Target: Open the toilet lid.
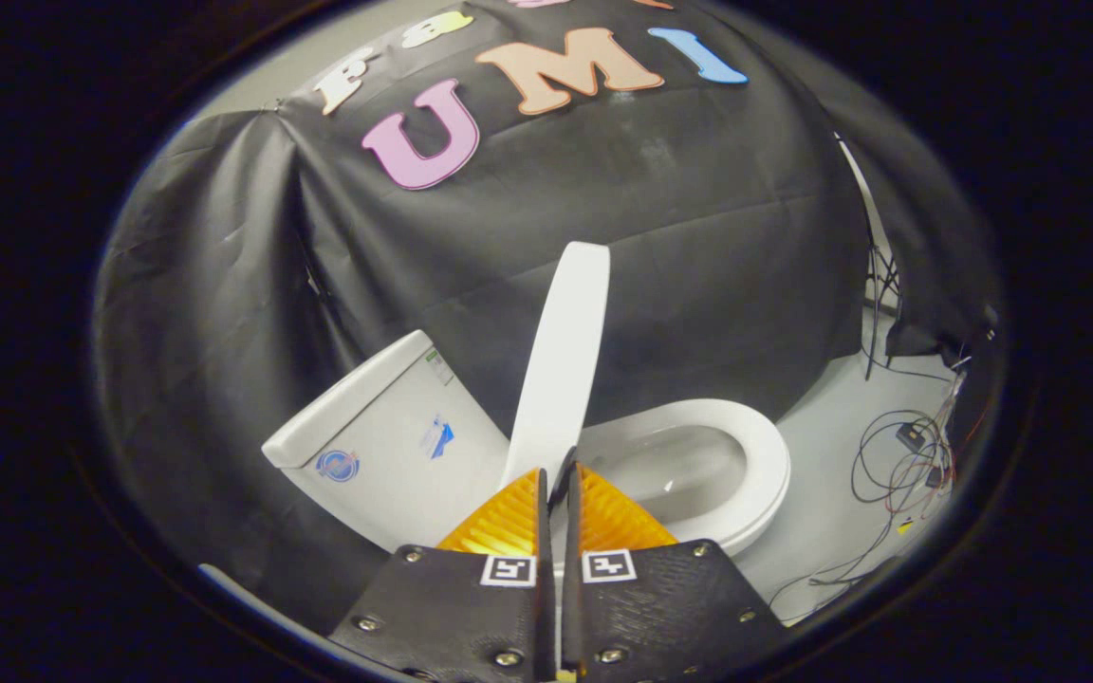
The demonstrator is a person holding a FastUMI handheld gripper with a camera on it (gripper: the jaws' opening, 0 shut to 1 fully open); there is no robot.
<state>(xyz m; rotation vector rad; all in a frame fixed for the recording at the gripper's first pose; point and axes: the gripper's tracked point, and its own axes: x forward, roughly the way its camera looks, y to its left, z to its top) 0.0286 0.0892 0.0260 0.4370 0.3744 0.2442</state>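
A black cloth wall (698,247) takes up the upper and middle of the frame, draped in folds behind everything else, with pale floor (831,455) showing below it at the right. In the centre of the frame stands a white toilet, seen tilted. Its tank (385,436) sits at the lower left of centre, with small stickers on the side that faces the camera. Its bowl (689,465) with the oval seat ring (765,465) lies at the lower right of centre, open to view. The toilet lid (561,351) is raised and stands nearly upright between tank and bowl, seen almost edge-on as a long narrow white shape rising toward the middle of the frame. At the bottom centre, the hand-held gripper (558,479) has its two fingers pressed close together with only a thin slit between them. The lower edge of the lid sits right at their tips, but whether both fingers actually press on it cannot be told. At the far right of the frame, a loose tangle of thin cables (907,455) lies on the floor.
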